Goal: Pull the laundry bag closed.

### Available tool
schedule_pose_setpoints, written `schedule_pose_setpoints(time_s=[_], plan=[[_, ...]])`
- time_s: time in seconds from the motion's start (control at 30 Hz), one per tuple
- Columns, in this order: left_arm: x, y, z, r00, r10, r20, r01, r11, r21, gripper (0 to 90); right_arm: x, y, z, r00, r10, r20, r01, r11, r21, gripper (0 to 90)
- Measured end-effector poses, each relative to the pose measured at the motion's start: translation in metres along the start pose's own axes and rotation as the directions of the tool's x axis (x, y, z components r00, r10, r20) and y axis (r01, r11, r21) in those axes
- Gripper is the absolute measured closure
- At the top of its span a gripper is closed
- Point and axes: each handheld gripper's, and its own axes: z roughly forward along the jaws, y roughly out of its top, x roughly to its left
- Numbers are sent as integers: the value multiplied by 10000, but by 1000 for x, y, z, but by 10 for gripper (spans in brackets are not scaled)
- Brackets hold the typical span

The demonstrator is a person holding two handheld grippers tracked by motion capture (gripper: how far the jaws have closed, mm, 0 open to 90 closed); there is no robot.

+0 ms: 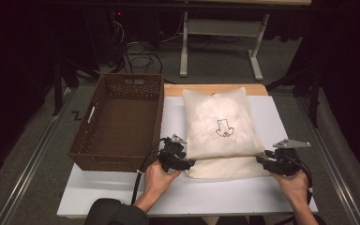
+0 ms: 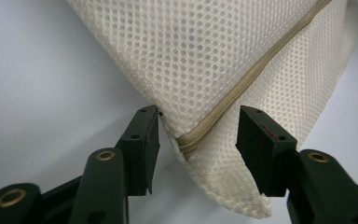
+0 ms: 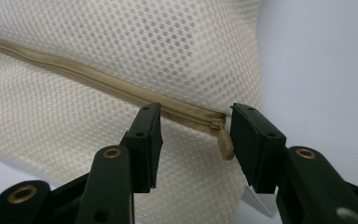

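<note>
Flanking mesh bag (image 1: 220, 129) near corners, left gripper (image 1: 183, 164) and right gripper (image 1: 262, 159) fingers spread, basket (image 1: 117, 123) leftward.

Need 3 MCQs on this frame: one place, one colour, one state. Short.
1. The brown basket sits where relative to the mesh bag?
A left
B right
C on top of it

2. The bag's zipper is what colour?
A red
B beige
C black

3. The right claw is:
A shut on the zipper pull
B open at the zipper end
C inside the basket

Answers: 1 A, the high view shows the basket left of the bag. 2 B, the tan strip runs across white mesh. 3 B, a gap shows between the jaws.
</note>
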Motion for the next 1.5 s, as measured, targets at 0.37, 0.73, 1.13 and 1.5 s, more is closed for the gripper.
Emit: schedule_pose_setpoints(time_s=[0.37, 0.73, 1.13, 1.5], plan=[[-17, 4, -19, 9983, 402, 426, -382, 9981, -485, 468, 27, 4, -2, 9948, -836, -580, 831, 9965, -125, 537], [-29, 0, -21, 9949, 791, 630, -770, 9964, -350, 460, 44, 1, 0, 9854, -1076, -1321, 1064, 9942, -161, 534], [-29, -10, -13, 9946, 816, 635, -805, 9966, -197, 458, 51, -3, 10, 9807, -1313, -1448, 1304, 9913, -163, 530], [-25, -17, 2, 9932, 1108, 367, -1116, 9935, 230, 456, 47, -13, 14, 9807, -1194, -1551, 1148, 9927, -379, 527]])
